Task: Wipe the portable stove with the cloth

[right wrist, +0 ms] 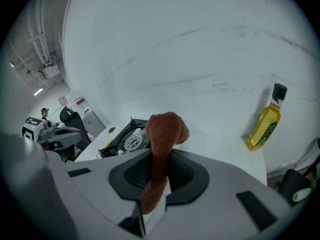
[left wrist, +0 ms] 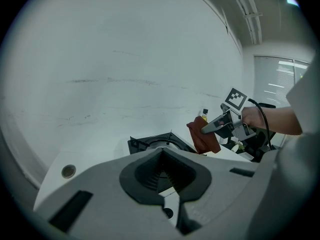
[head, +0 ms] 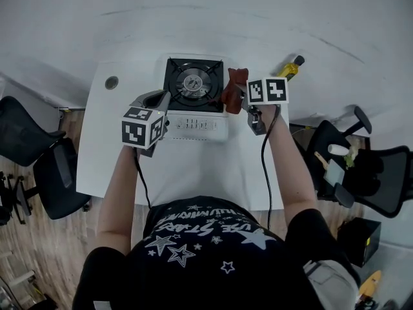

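white tabletop (head: 193, 166) bears a black-topped white portable stove (head: 193, 86) — lying just left of the rust-brown cloth (head: 233, 86) pinched in the right gripper (head: 242, 93); left gripper (head: 161, 102) pressed together, empty.

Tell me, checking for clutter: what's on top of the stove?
Only its burner shows on the stove. The cloth in the right gripper hides its right edge.

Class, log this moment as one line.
right tool: shut on cloth | cloth: at right edge of portable stove | left tool: shut, empty, stove's front left
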`<state>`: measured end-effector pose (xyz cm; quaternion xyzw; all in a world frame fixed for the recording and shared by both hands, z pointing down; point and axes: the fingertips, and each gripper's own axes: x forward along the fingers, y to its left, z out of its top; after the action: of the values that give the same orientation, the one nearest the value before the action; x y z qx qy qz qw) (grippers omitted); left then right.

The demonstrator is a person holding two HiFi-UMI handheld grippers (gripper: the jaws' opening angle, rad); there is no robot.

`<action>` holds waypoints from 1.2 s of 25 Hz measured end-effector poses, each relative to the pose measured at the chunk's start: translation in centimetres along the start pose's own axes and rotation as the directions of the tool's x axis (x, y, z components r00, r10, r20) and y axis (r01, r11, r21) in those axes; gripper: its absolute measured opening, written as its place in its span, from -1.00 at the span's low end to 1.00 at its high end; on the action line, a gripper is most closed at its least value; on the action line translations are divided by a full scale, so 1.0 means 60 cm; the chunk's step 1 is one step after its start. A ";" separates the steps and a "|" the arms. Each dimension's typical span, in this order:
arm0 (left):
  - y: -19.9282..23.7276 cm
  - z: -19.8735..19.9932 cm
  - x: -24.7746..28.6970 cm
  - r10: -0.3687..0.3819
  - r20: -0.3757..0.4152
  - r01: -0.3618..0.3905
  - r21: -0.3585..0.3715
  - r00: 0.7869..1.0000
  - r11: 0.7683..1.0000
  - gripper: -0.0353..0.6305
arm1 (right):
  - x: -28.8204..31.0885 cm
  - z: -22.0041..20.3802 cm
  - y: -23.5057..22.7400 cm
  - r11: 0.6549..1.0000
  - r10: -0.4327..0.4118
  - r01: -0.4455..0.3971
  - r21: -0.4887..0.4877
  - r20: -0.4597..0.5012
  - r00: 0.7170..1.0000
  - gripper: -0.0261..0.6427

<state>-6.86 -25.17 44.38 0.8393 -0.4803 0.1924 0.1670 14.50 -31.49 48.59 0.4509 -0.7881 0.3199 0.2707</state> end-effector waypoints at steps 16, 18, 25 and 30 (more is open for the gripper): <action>0.049 -0.015 -0.082 0.026 0.042 -0.025 -0.021 0.999 0.999 -0.88 | 0.002 0.032 0.265 0.968 0.218 -0.212 -0.133 0.029 0.976 -0.74; 0.062 -0.022 -0.092 0.034 0.040 -0.033 -0.026 0.999 0.999 -0.88 | 0.018 0.025 0.297 0.962 0.240 -0.236 -0.140 0.011 0.971 -0.74; 0.108 -0.048 -0.115 0.048 0.024 -0.047 -0.046 0.999 0.998 -0.88 | 0.087 0.005 0.405 0.943 0.307 -0.308 -0.125 -0.031 0.951 -0.74; 0.132 -0.061 -0.121 0.043 0.015 -0.042 -0.049 0.999 0.998 -0.88 | 0.135 -0.006 0.435 0.948 0.294 -0.298 -0.108 -0.057 0.954 -0.74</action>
<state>-17.72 -21.92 44.80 0.8262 -0.5037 0.1775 0.1794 -12.17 -25.44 47.84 0.3048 -0.8584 0.3197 0.2610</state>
